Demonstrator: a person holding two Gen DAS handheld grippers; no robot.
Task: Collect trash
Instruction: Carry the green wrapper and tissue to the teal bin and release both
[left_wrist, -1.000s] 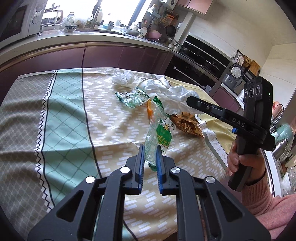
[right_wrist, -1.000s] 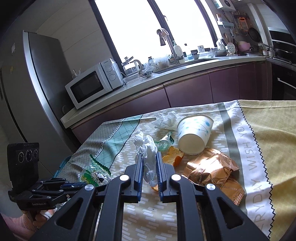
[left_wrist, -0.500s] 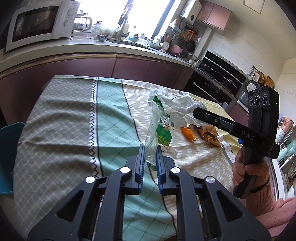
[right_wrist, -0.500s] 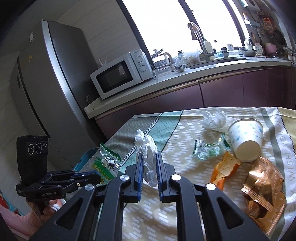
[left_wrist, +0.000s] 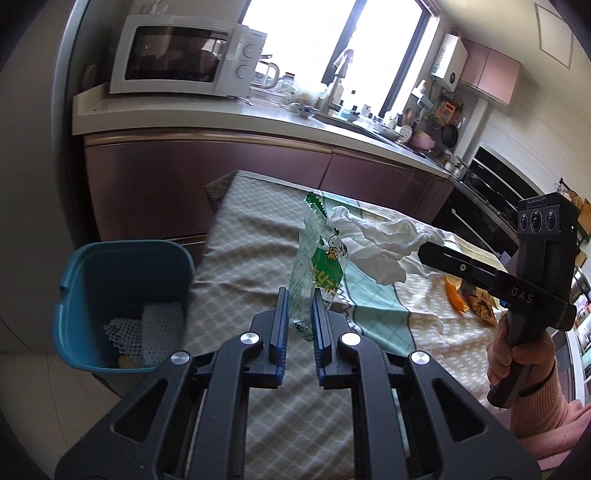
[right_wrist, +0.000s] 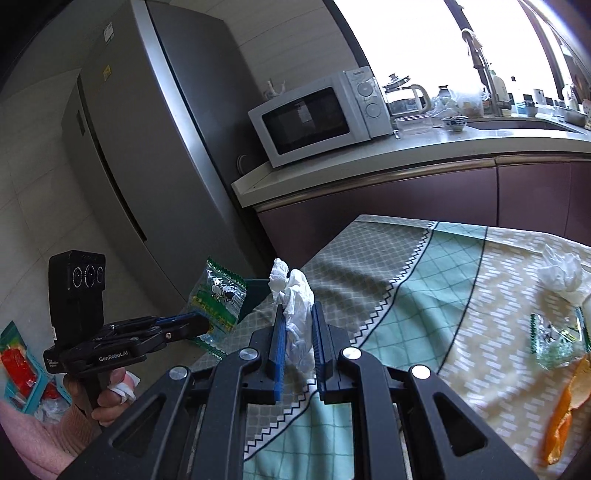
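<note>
A crinkly clear plastic wrapper (left_wrist: 318, 264) with green print and a small cartoon figure stands up from the left gripper (left_wrist: 300, 312), whose blue ribbed pads are pinched on its lower end, above the table edge just beside a blue plastic bin (left_wrist: 122, 291). The bin is a rounded tub standing on the floor against the table's corner; inside lie pieces of white foam netting (left_wrist: 146, 330) and something yellowish that is too blurred to identify. The right gripper (right_wrist: 298, 334) is clamped on a crumpled white tissue (right_wrist: 293, 299), soft and bunched, poking up past the jaws over the table's near end. On the quilt-patterned tablecloth (right_wrist: 424, 266) of grey, green and beige bands remain another wadded tissue (right_wrist: 561, 273), a second shiny green-edged wrapper (right_wrist: 554, 339) and a curl of orange peel (right_wrist: 565, 410). A white boxy microwave (right_wrist: 321, 116) sits on the pale counter behind.
</note>
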